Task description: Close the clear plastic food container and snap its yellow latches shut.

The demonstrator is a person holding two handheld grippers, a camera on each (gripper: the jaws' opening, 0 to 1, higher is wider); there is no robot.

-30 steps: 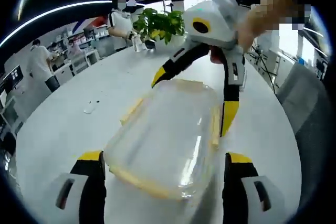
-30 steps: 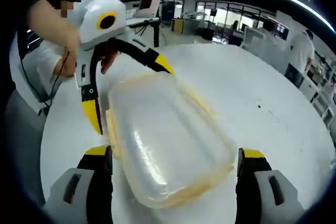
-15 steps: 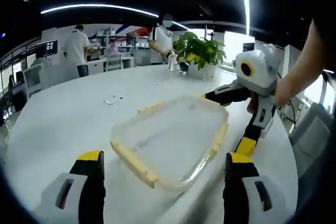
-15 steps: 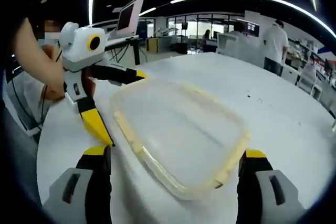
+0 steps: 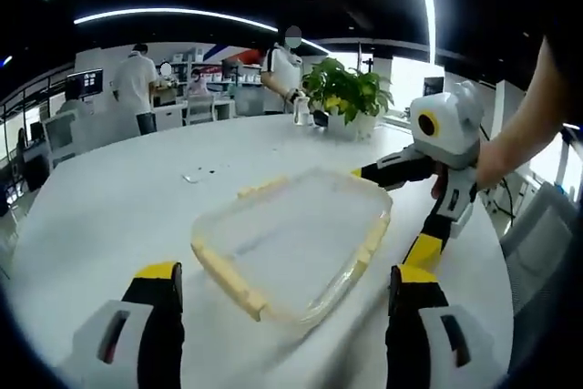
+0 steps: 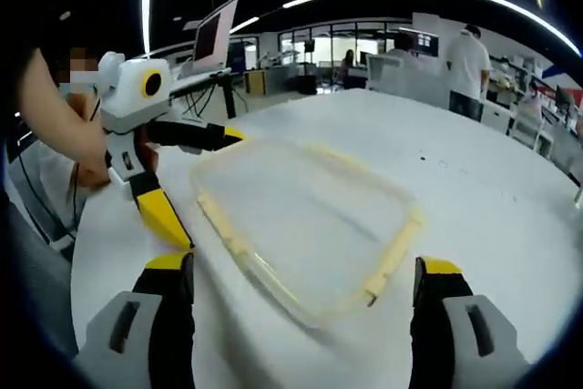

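Observation:
The clear plastic container (image 5: 291, 239) lies flat on the white table with its lid on and yellow latches (image 5: 228, 281) along its rim. Whether the latches are snapped down is unclear. My left gripper (image 5: 284, 289) is open at one short end, holding nothing. From the right, my right gripper (image 5: 410, 207) is open at the opposite end, its jaws spread wider than that end. In the right gripper view the container (image 6: 305, 220) lies ahead of the open right gripper (image 6: 301, 284). The left gripper (image 6: 187, 175) stands open at the far-left end, held by a hand.
The round white table (image 5: 100, 216) drops off close behind both grippers. A potted plant (image 5: 342, 97) and a glass stand at its far edge, with small specks (image 5: 193, 175) nearby. Several people stand at desks beyond. A laptop on a stand (image 6: 214, 43) rises behind the left gripper.
Both cameras dropped from looking down on the lid to a low, flatter look across it. Both grippers stayed open at opposite ends. Hardly anything shifted over the last half second.

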